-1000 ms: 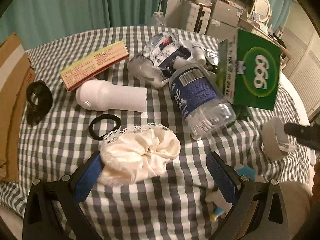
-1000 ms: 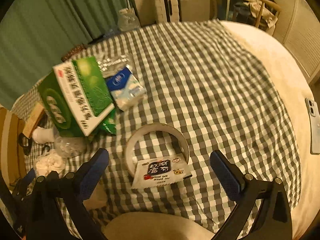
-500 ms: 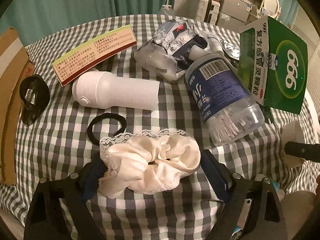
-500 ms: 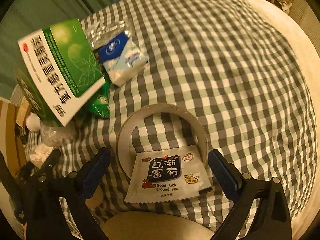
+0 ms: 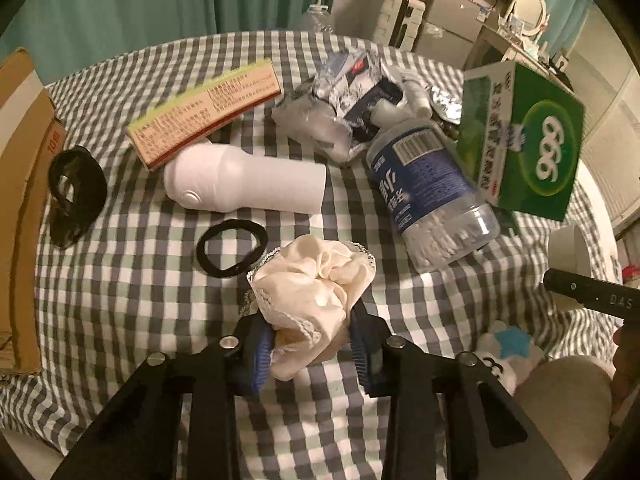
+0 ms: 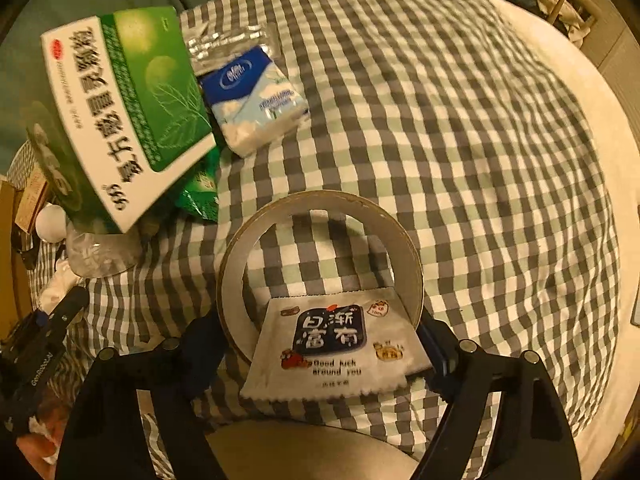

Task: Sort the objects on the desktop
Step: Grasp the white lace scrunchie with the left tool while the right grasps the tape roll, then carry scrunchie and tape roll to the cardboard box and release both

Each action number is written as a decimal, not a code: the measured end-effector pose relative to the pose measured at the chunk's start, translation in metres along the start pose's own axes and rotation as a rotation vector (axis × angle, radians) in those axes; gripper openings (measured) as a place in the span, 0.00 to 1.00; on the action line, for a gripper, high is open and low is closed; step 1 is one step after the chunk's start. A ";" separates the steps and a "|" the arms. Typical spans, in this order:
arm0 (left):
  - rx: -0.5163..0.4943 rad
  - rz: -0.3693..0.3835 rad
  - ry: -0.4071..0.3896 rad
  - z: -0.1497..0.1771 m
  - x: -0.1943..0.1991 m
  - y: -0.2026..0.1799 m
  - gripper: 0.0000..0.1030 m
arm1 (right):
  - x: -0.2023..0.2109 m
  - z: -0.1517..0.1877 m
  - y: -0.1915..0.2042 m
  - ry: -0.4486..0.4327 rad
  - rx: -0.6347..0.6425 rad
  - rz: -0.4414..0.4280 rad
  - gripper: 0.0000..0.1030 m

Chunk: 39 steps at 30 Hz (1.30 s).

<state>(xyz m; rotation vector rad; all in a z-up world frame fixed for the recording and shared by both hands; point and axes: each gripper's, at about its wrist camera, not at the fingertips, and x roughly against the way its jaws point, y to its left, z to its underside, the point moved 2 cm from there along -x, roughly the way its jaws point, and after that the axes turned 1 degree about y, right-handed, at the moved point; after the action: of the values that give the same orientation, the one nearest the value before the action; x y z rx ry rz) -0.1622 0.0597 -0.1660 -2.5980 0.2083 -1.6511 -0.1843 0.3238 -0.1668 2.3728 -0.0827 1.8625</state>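
Two pairs of tongs are at work over the checked-cloth surface [image 5: 120,280]. The left tongs [image 5: 310,354] have just been closing and are now pinched on the cream, lace-edged fabric scrunchie [image 5: 316,280], whose near folds are squeezed between the blue pads while its far part rests on the cloth, just beside a thin black hair band [image 5: 231,247]. The right tongs [image 6: 320,354] have just been narrowing too, but stand wide, straddling the flat cardboard tape ring [image 6: 320,256] and the white printed sachet [image 6: 340,348] lying across its near rim; the right pad looks close to the ring's outer edge, and whether either pad presses on it cannot be told. Judged from this, the step in hand is a double pick-up. For the scrunchie, a straight lift is advised so that the soft folds are not dragged over the hair band or against the clear plastic jar of cotton swabs [image 5: 432,208]. For the ring, the pads should be closed squarely on opposite outer edges; the sachet, being loose, may slide off when the ring is raised, so a slow, level lift is preferred, clear of the tilted green medicine box [image 6: 120,120].
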 end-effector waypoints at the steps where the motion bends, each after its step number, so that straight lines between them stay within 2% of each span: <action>1: -0.002 0.003 -0.008 0.000 0.004 0.000 0.28 | 0.005 0.001 0.002 -0.022 0.006 0.020 0.79; 7: -0.030 0.001 -0.074 0.000 0.037 0.001 0.25 | 0.043 0.017 0.017 -0.143 0.066 0.069 0.79; 14: -0.040 0.017 -0.148 -0.001 0.077 0.004 0.25 | 0.095 0.040 0.025 -0.219 0.111 0.108 0.79; 18: -0.023 0.035 -0.175 -0.003 0.096 0.002 0.25 | 0.118 0.046 0.030 -0.255 0.112 0.094 0.79; 23: -0.025 0.030 -0.237 -0.009 0.125 0.010 0.25 | 0.154 0.050 0.054 -0.322 0.156 0.071 0.79; 28: -0.051 0.034 -0.304 -0.028 0.165 0.025 0.25 | 0.186 0.054 0.094 -0.352 0.228 -0.016 0.79; 32: -0.041 0.036 -0.349 -0.042 0.200 0.051 0.25 | 0.208 0.058 0.139 -0.369 0.308 -0.091 0.79; 35: -0.040 0.010 -0.358 -0.046 0.222 0.077 0.25 | 0.220 0.062 0.175 -0.374 0.362 -0.160 0.79; 39: -0.033 -0.065 -0.361 -0.043 0.244 0.122 0.25 | 0.226 0.067 0.226 -0.365 0.432 -0.249 0.79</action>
<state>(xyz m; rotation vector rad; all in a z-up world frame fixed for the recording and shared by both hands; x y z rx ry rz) -0.1091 -0.0947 0.0571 -2.8940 0.1333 -1.1700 -0.0929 0.0986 0.0517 2.8151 0.6107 1.4300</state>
